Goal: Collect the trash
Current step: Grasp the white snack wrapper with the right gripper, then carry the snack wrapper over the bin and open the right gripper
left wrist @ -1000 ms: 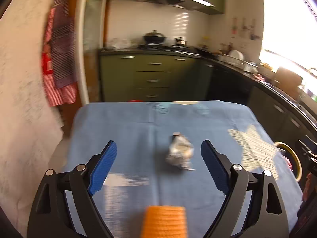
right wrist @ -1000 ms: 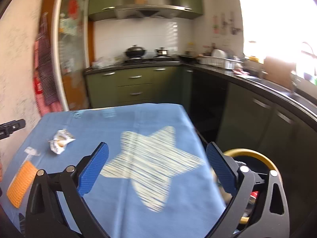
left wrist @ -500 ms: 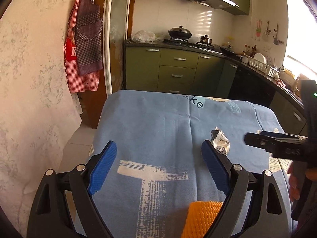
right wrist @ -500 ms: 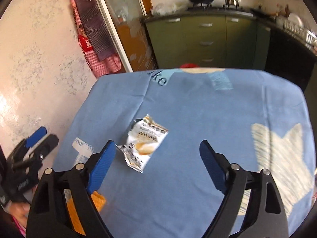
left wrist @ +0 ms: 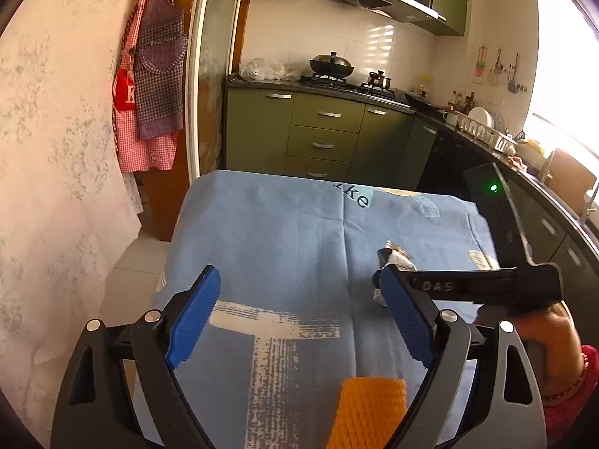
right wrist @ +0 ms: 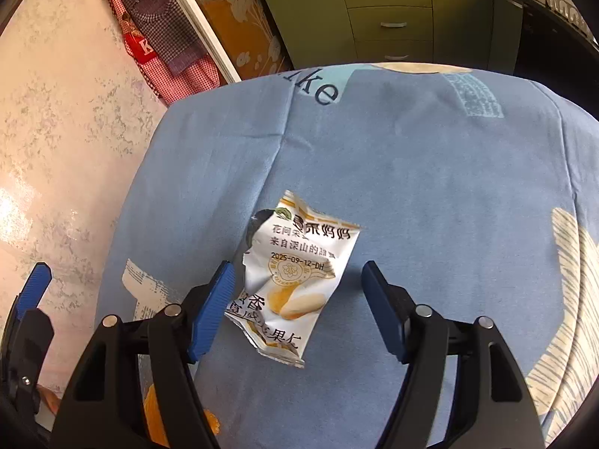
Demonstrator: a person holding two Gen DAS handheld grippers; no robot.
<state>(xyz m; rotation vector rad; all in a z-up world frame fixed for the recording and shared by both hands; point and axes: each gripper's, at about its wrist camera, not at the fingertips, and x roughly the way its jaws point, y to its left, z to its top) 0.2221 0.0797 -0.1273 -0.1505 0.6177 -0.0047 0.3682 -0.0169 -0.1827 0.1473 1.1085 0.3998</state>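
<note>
the torn white snack wrapper [right wrist: 290,280] lies flat on the blue tablecloth [right wrist: 430,172], about mid-table. the right gripper [right wrist: 297,307] points steeply down at it, and the wrapper's lower half sits in the gap between its blue fingers [right wrist: 211,308]. the left finger's pad is at the wrapper's left edge; whether it touches is unclear. the right finger stands clear of it. the jaws are closing, not yet pressing the wrapper. the left gripper [left wrist: 295,318] hovers with its fingers wide apart over bare cloth, nothing between them. an orange knitted pad [left wrist: 368,411] lies near the table's near edge.
</note>
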